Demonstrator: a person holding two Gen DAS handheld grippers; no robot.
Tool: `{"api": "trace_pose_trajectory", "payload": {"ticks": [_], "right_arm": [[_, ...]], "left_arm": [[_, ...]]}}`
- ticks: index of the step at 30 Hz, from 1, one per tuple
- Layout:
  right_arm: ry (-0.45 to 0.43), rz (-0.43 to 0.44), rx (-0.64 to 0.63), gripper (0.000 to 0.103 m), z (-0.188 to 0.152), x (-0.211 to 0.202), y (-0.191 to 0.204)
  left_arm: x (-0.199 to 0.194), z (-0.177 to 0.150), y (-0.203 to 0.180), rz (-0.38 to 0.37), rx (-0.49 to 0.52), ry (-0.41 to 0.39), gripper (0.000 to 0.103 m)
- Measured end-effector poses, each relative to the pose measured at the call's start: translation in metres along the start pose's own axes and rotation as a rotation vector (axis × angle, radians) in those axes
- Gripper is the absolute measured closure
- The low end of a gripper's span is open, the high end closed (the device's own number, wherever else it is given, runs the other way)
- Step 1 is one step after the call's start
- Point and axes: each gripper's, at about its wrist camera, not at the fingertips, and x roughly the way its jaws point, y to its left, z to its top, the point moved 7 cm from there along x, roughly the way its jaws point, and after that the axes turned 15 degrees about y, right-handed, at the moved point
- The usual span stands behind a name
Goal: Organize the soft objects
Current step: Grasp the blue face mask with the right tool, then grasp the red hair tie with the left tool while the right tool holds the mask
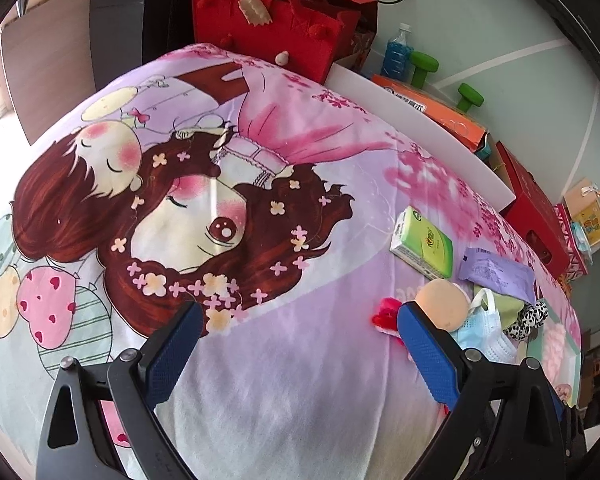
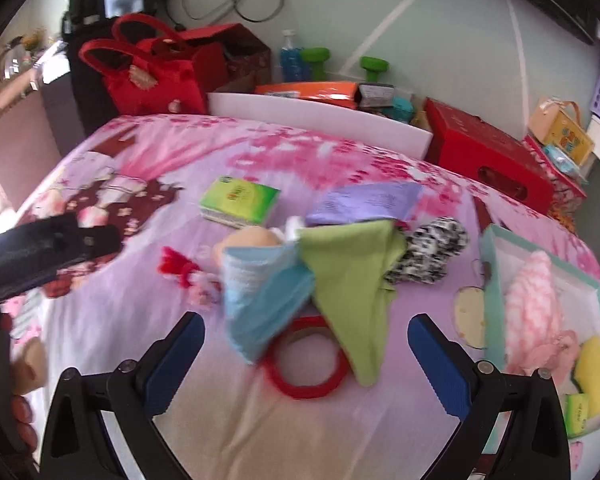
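Blue-padded and spread wide apart, the right gripper (image 2: 305,354) hovers empty over the bed's pink and lilac cartoon-print quilt (image 2: 228,412), with a red ring-shaped band (image 2: 303,388) lying flat just ahead between its fingers. Partly over that ring lie a light blue pleated face mask (image 2: 260,304) and a lime green cloth (image 2: 347,292), side by side and touching. Right of the gripper sits a shallow teal-rimmed box (image 2: 489,264) holding a pink and white fluffy cloth (image 2: 531,308) and a yellow sponge (image 2: 593,372). Behind the mask rest a peach round sponge (image 2: 252,238) and, to its left, a red and pink tasselled soft piece (image 2: 188,276); behind the green cloth lies a black and white spotted plush item (image 2: 431,252). Farther back are a green tissue pack (image 2: 238,200) and a purple flat packet (image 2: 363,202). The left gripper (image 1: 298,322) is likewise wide open and empty, held above the quilt to the left of the same pile. Beyond the bed's far edge stand a red felt handbag (image 2: 152,76), a red cardboard box (image 2: 487,156), an orange box (image 2: 307,90) and green dumbbells (image 2: 373,68) against the pale wall.
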Motion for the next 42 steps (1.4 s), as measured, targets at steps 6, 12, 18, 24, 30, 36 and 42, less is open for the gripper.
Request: {"api": "trace_pose_trajectory", "payload": {"ticks": [6, 12, 18, 24, 30, 36, 42], "right_arm": [[-0.007, 0.019, -0.003, 0.015, 0.0, 0.004, 0.013], [0.018, 0.032, -0.009, 0.026, 0.0, 0.016, 0.019], [0.003, 0.039, -0.004, 0.043, 0.003, 0.019, 0.02], [0.007, 0.09, 0.014, 0.058, 0.003, 0.021, 0.017], [-0.005, 0.097, 0.039, 0.068, 0.004, 0.019, 0.011], [-0.004, 0.104, 0.075, 0.081, 0.004, 0.018, -0.002], [-0.01, 0.105, 0.109, 0.088, 0.004, 0.015, -0.016]], "left_arm": [[0.006, 0.001, 0.016, 0.012, -0.033, 0.019, 0.005], [0.016, -0.002, 0.006, 0.005, 0.023, 0.064, 0.005], [0.021, -0.003, -0.002, 0.001, 0.056, 0.077, 0.005], [0.023, -0.004, -0.011, 0.007, 0.081, 0.083, 0.005], [0.025, -0.006, -0.022, 0.013, 0.122, 0.085, 0.005], [0.028, -0.01, -0.037, 0.009, 0.173, 0.09, 0.005], [0.032, -0.012, -0.047, 0.018, 0.21, 0.087, 0.005]]}}
